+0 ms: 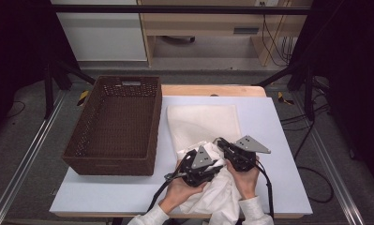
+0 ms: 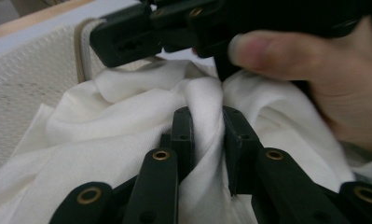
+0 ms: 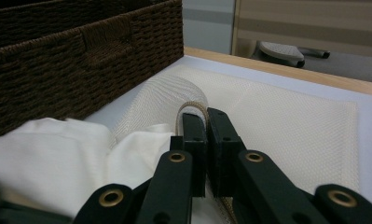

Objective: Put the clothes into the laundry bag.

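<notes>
the brown wicker basket point(image 1: 113, 124) sits at the left of the tabletop point(image 1: 278, 154), apart from the work and open at the top. just right of it, near the front edge, our left tool point(image 1: 212, 169) is clamped on a raised ridge of the white garment point(image 2: 104, 135); in the left gripper view the cloth is pinched between its two jaws, so we keep that pinch firm and avoid tugging sideways, or the fold may slip out. the garment lies bunched at the near end of the cream mesh bag point(image 1: 201, 121), which lies flat toward the middle of the tabletop. our right tool point(image 1: 220, 142) has its jaws together on the bag's banded rim point(image 3: 191, 108), lifting the mouth into a small arch. it looks as if we are feeding the garment into the bag, so we should hold the rim high and steady with the right and push the pinched cloth under that arch in short strokes. whether any cloth is already inside the mouth we cannot tell.
</notes>
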Demonstrator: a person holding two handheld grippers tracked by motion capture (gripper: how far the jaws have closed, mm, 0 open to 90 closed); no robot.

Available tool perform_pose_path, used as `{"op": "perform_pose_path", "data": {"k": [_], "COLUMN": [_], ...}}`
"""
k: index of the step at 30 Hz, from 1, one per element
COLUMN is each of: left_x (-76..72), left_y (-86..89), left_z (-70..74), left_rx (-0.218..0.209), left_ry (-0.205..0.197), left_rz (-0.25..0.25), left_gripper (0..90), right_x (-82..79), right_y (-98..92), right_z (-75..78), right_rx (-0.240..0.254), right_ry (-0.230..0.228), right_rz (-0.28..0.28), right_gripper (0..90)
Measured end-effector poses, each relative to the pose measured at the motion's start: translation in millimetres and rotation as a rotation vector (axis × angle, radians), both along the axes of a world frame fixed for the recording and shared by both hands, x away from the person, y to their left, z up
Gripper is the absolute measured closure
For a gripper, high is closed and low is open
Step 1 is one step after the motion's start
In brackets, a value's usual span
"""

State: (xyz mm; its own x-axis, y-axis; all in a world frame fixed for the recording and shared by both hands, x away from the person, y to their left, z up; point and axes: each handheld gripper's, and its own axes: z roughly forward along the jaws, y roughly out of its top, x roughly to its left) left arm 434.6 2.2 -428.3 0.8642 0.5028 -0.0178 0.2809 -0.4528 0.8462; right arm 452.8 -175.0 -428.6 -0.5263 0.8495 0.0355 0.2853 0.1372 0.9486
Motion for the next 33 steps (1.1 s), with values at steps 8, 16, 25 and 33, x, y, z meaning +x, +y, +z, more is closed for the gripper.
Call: {"op": "perform_pose_path", "data": {"k": [8, 16, 25, 33], "left_x": [21.0, 5.9, 35.2, 42.8], "left_y": [-4.3, 13.9, 61.1, 62.7], "left_z": [-14.5, 0.8, 4.8, -20.1], "left_rx": [0.077, 0.006, 0.018, 0.025], "left_ry": [-0.009, -0.057, 0.028, 0.134], "left_rz": [0.087, 0.066, 0.173, 0.151], "left_gripper": [74.9, 49.2, 18.6, 57.8], "right_x": [-8.6, -7.5, -6.7, -5.9], "right_y": [3.6, -0.1, 1.5, 2.0], "right_z": [8.5, 7.0, 6.8, 6.3], "right_rx": [-0.011, -0.008, -0.020, -0.026], "right_ry": [-0.017, -0.013, -0.010, 0.001], "right_rz": [0.018, 0.014, 0.022, 0.033], "right_gripper": [87.4, 87.4, 87.2, 87.1]}}
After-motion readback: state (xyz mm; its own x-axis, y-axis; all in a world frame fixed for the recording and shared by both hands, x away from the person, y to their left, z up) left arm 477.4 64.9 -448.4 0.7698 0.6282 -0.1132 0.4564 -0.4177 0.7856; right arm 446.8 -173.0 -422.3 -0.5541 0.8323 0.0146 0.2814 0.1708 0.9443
